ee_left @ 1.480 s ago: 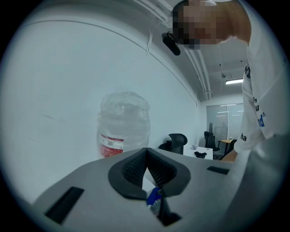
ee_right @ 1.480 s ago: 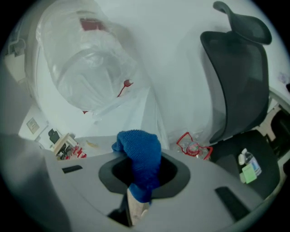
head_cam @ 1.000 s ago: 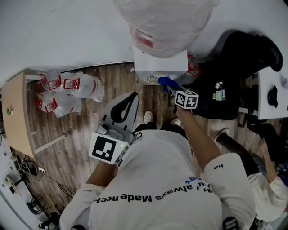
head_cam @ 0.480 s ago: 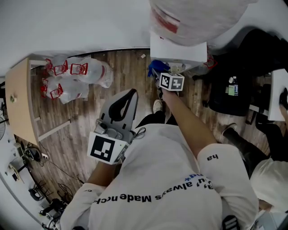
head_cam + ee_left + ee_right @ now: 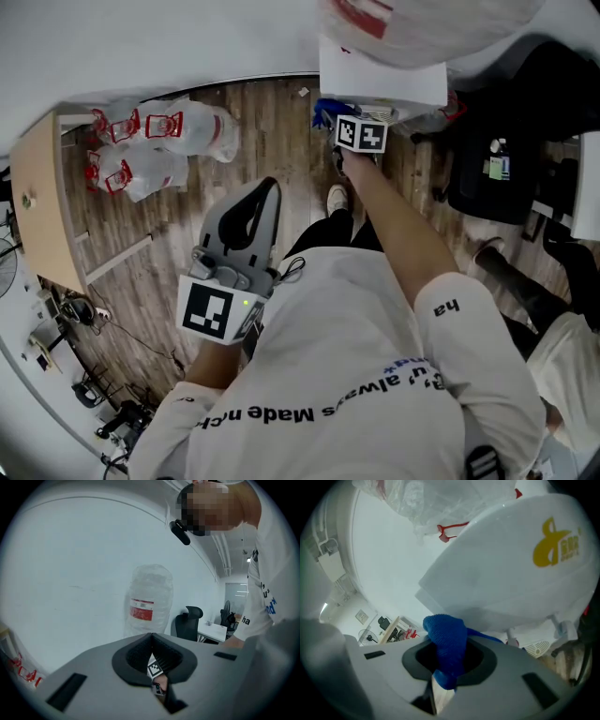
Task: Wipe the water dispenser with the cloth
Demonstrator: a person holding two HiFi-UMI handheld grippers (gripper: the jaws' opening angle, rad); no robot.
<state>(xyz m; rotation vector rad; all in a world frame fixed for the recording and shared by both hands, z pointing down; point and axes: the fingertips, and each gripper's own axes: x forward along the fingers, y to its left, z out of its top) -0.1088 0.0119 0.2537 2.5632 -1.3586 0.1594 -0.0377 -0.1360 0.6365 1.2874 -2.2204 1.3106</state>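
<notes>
Water dispenser [image 5: 380,80] stands by the wall, right ahead. My right gripper [image 5: 447,667] has its jaws clamped on the blue cloth [image 5: 446,641], just under the white front (contact unclear). My left gripper [image 5: 152,660] idles, jaws together, empty. Most wiping remains, I judge.

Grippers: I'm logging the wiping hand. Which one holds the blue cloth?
The right gripper: its jaws are shut on the blue cloth at the water dispenser. The left gripper has its jaws together with nothing between them.
</notes>
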